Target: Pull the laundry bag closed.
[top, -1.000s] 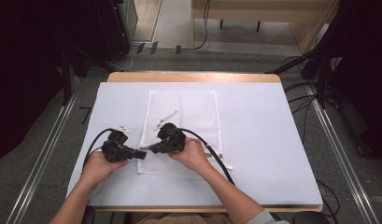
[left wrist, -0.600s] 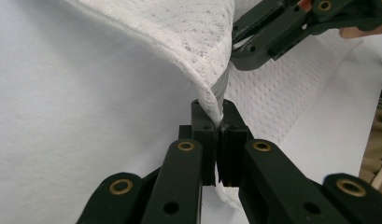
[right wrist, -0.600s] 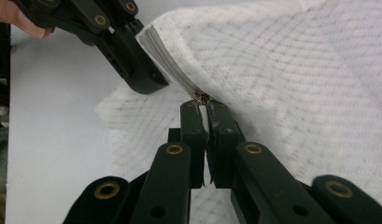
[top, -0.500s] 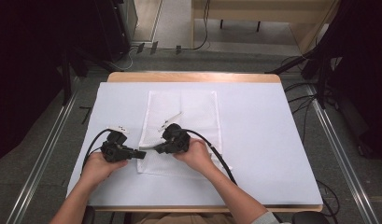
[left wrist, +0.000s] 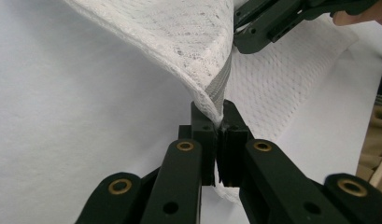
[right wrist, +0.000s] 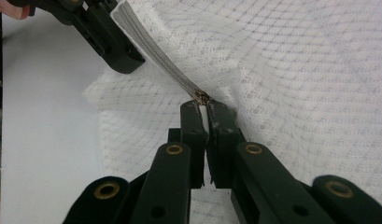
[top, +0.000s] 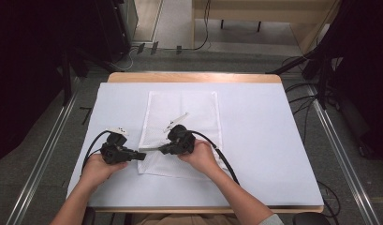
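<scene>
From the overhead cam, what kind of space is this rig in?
Probably a lab or data-collection workspace, not a home. A wooden table under a white cover sits between metal floor rails, with cables trailing over grey carpet and dark equipment alongside. A person works a white mesh bag with two handheld grippers.

Wooden table (top: 194,77); white sheet (top: 259,140) covers top; mesh bag (top: 189,117) on sheet.

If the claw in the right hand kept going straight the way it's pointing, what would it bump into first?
Probably the left claw. The right claw points left along the zipper edge of the white mesh bag, and the left claw pinches that same edge just ahead of it. Their exact heights are hard to judge, so it might only brush past.
</scene>
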